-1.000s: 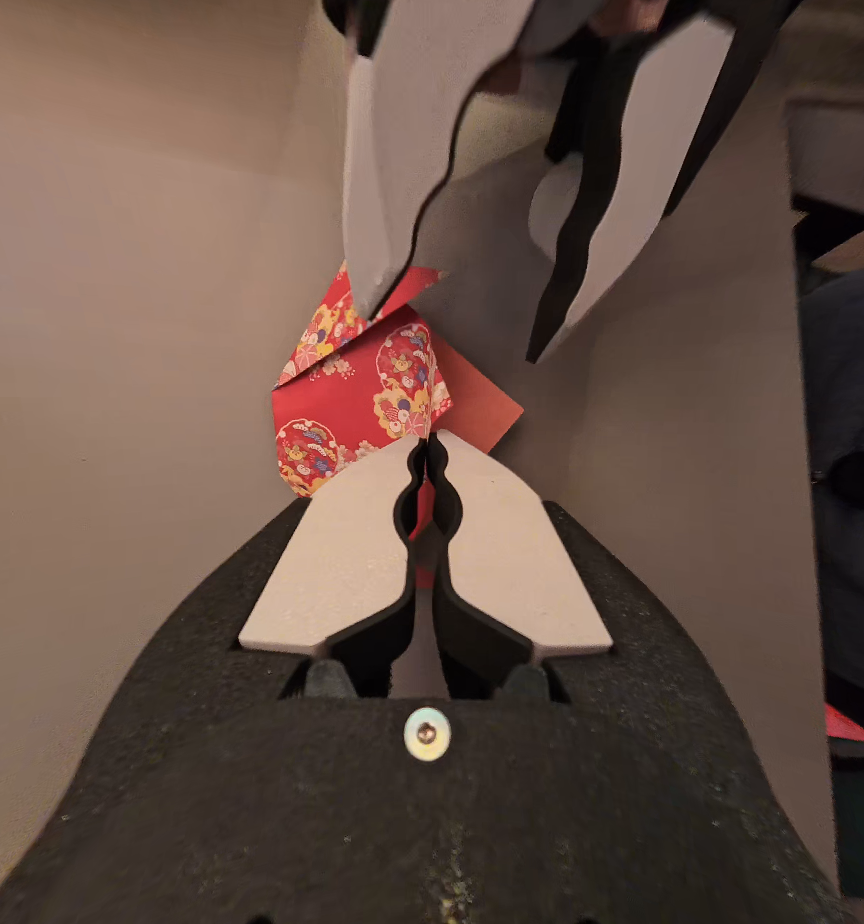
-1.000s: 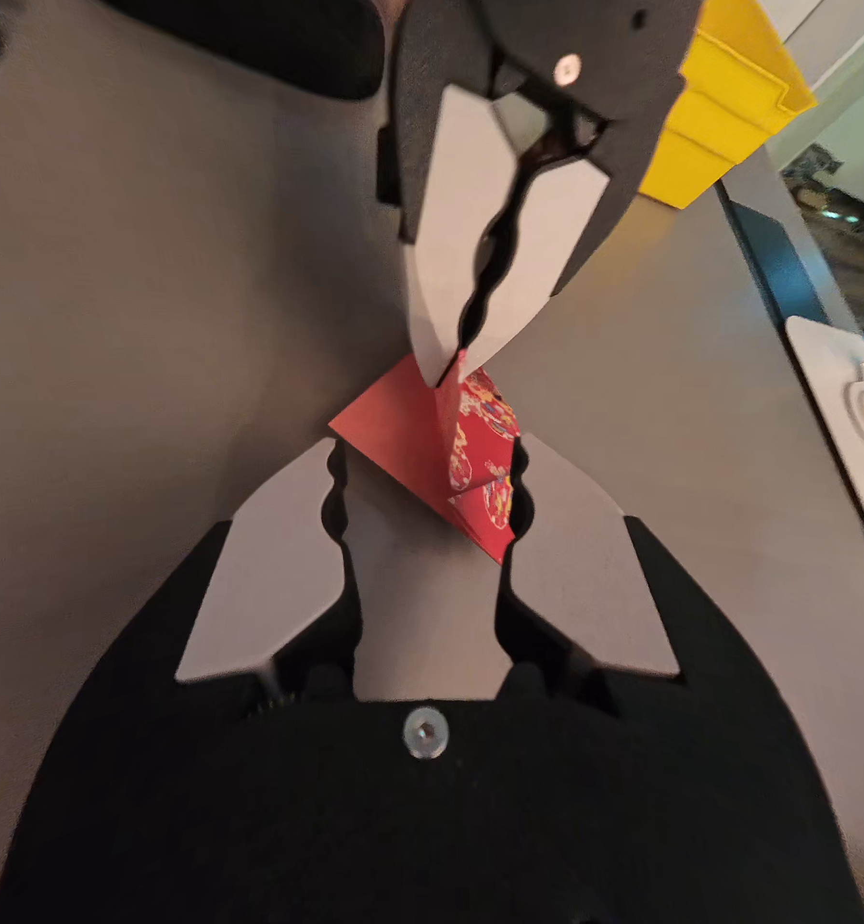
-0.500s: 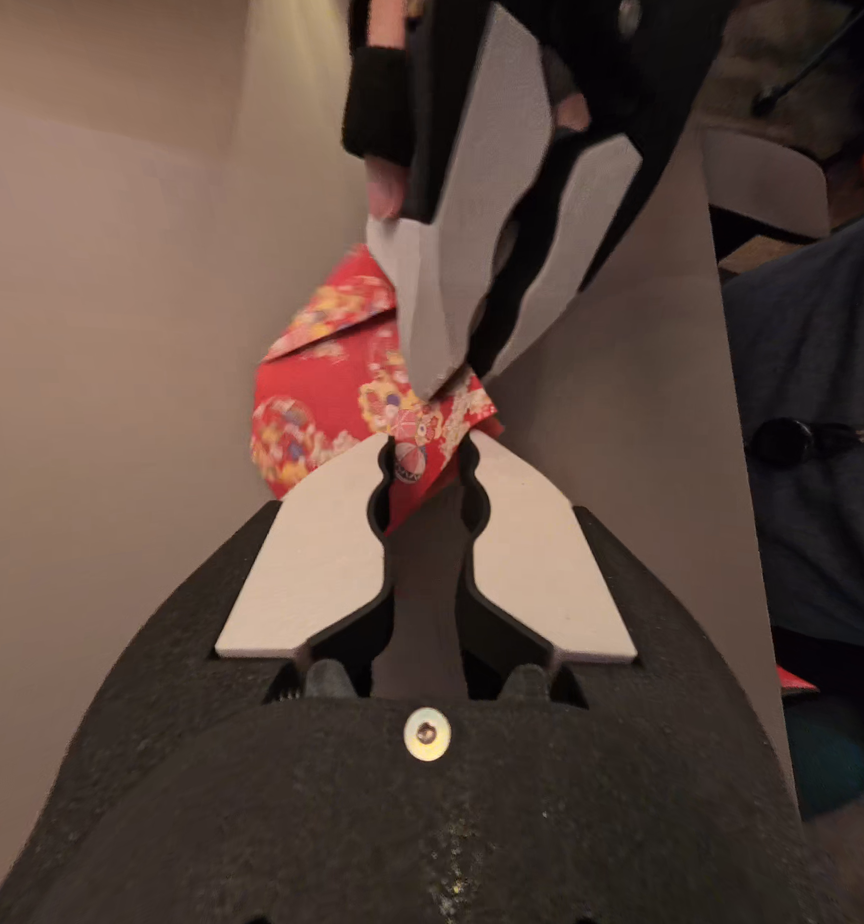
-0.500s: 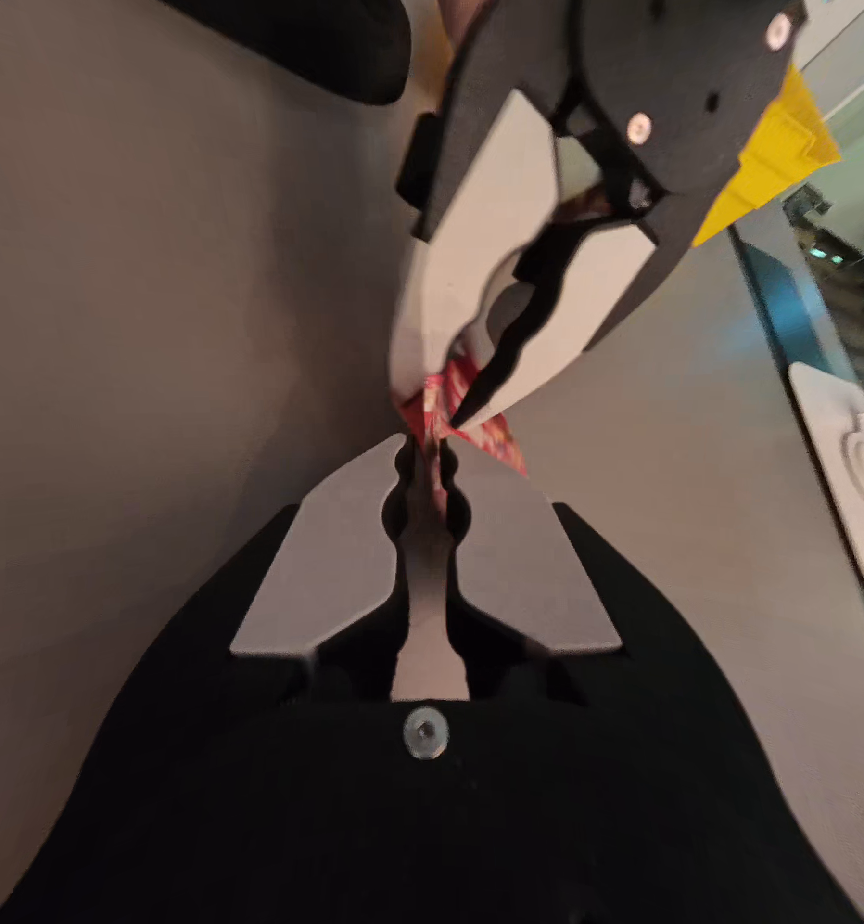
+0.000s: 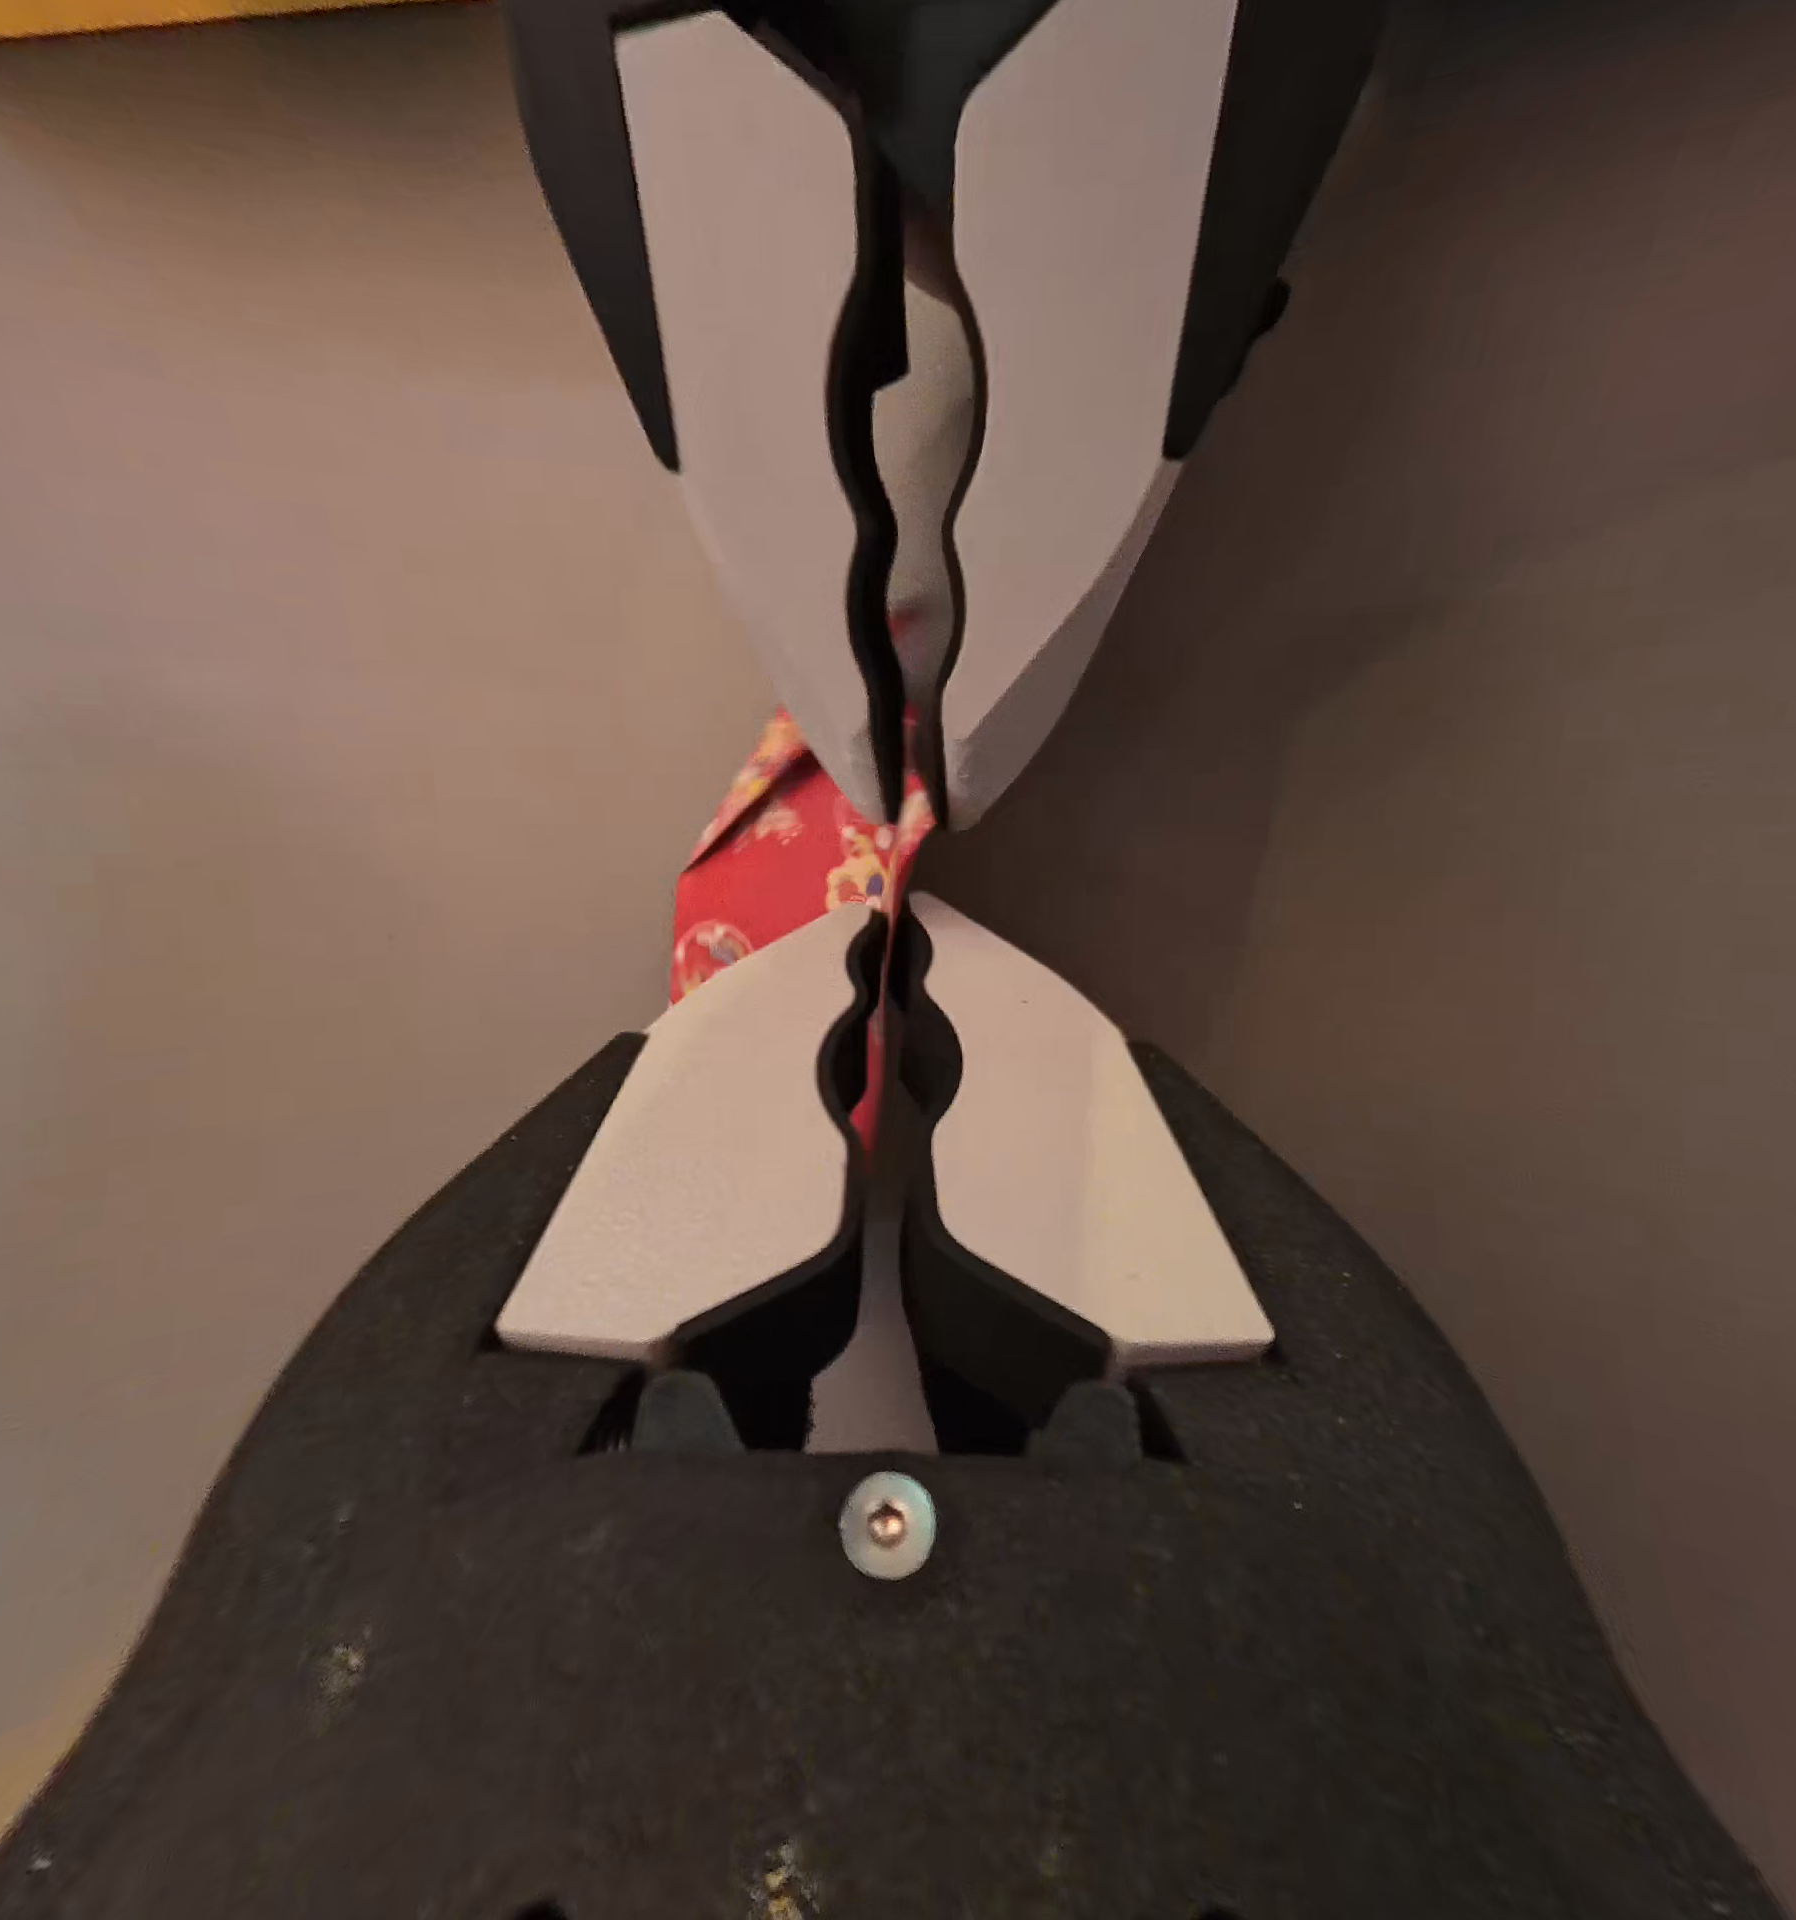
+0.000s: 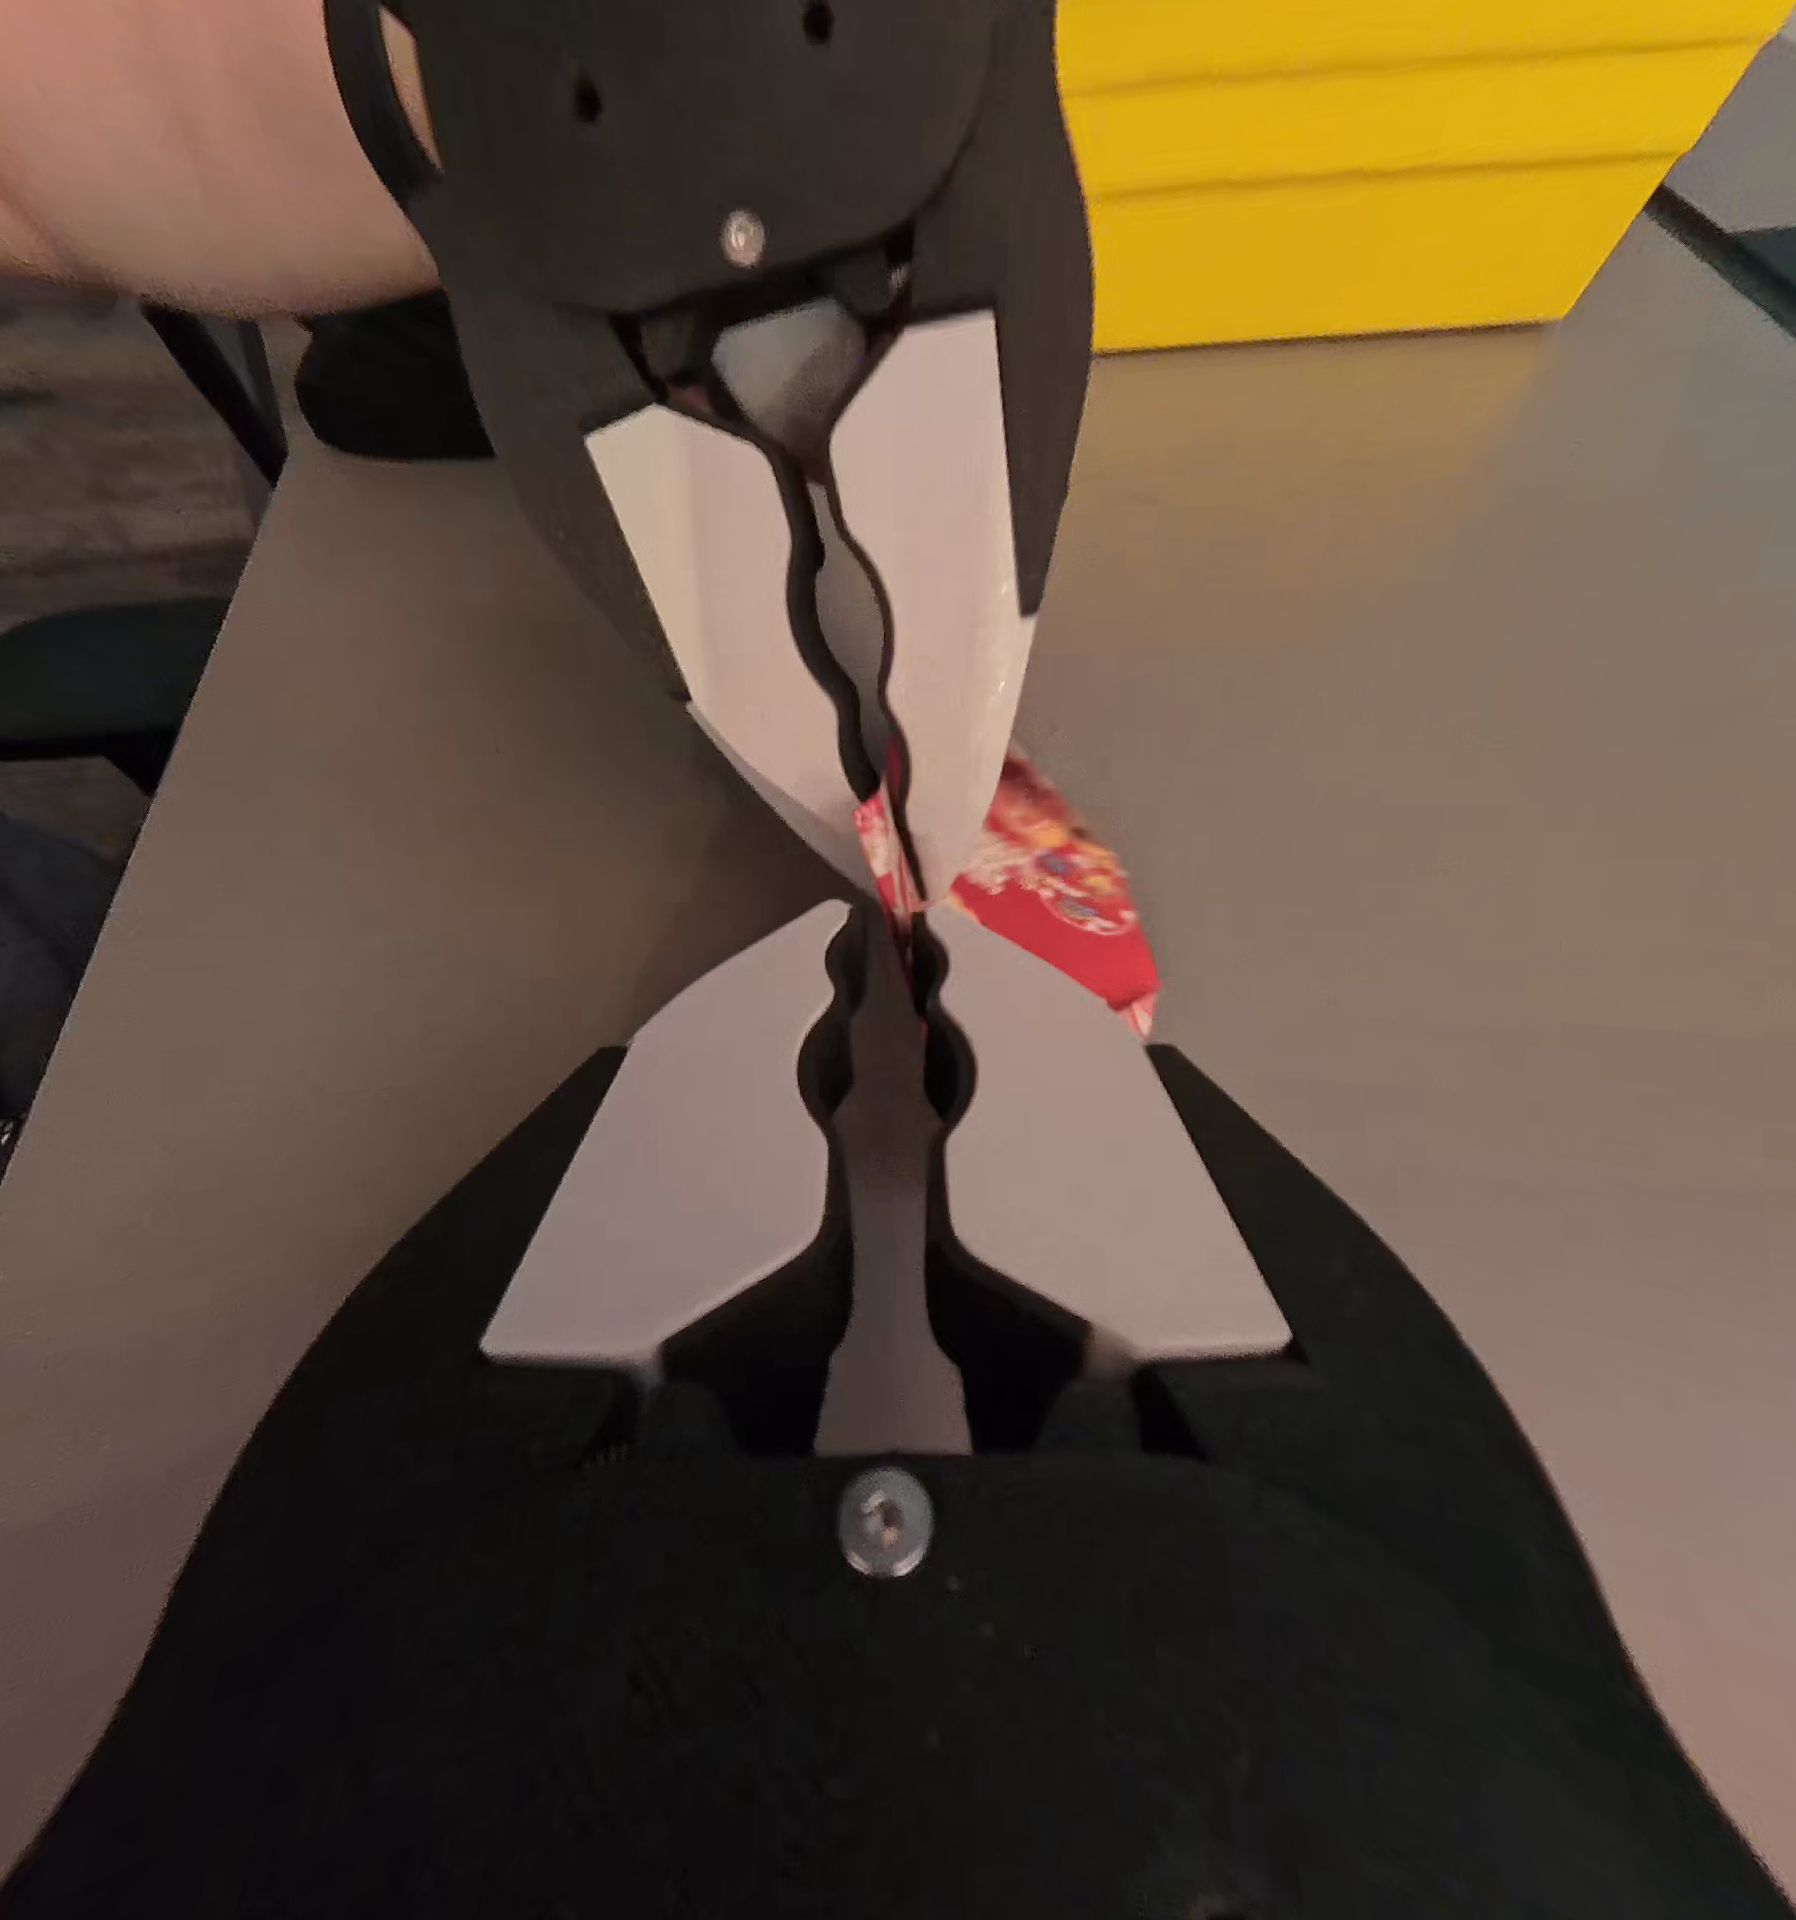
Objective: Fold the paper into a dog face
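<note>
The folded red paper with a floral print hangs between my two grippers, held edge-on above the grey table. My left gripper is shut on its near edge. My right gripper comes in from the top of the left wrist view, tip to tip with the left one, and is shut on the paper's far edge. In the right wrist view the paper sticks out to the right of both pairs of fingers. There my right gripper is at the bottom and my left gripper faces it from above.
A yellow bin stands at the back right of the grey table. A person's hand holds the left gripper at the upper left. The table's left edge runs diagonally, with dark chairs beyond it.
The left gripper opened briefly, then shut on the paper again. The right gripper closed on the paper. Both now face each other tip to tip, with the paper turned edge-on.
</note>
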Available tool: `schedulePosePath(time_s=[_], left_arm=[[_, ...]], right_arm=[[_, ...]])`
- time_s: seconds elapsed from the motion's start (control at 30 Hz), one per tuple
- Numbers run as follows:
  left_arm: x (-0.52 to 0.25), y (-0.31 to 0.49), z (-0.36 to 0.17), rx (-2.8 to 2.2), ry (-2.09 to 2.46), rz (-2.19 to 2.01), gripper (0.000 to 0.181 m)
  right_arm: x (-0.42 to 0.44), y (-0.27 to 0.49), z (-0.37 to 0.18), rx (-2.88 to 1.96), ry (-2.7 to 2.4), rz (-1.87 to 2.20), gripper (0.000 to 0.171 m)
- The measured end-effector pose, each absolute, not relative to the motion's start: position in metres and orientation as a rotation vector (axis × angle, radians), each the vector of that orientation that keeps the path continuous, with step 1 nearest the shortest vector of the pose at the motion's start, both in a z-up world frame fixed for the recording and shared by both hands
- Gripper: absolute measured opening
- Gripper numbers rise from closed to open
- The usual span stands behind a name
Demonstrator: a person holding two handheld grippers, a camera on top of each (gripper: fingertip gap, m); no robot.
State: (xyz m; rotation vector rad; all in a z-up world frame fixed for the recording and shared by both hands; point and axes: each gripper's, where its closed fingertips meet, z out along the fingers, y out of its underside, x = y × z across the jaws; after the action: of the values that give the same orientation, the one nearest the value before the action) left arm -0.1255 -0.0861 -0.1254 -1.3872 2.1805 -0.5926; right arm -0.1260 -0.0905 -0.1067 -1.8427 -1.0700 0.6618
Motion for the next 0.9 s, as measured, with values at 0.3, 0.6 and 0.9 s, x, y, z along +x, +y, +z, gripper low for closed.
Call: schedulePosePath(time_s=[0.3,0.6,0.9], left_arm=[[-0.124,-0.090,-0.124,-1.493,2.163,-0.830,0.000],[-0.130,-0.095,-0.132,-1.484,2.241,-0.867,0.000],[-0.133,-0.101,-0.142,-1.433,2.299,-0.792,0.010]], right_arm=[[-0.134,-0.086,-0.096,-1.716,-1.181,0.387,0.013],[-0.138,-0.090,-0.100,-1.767,-1.176,0.542,0.001],[-0.139,-0.094,-0.112,-2.002,-0.966,1.029,0.002]])
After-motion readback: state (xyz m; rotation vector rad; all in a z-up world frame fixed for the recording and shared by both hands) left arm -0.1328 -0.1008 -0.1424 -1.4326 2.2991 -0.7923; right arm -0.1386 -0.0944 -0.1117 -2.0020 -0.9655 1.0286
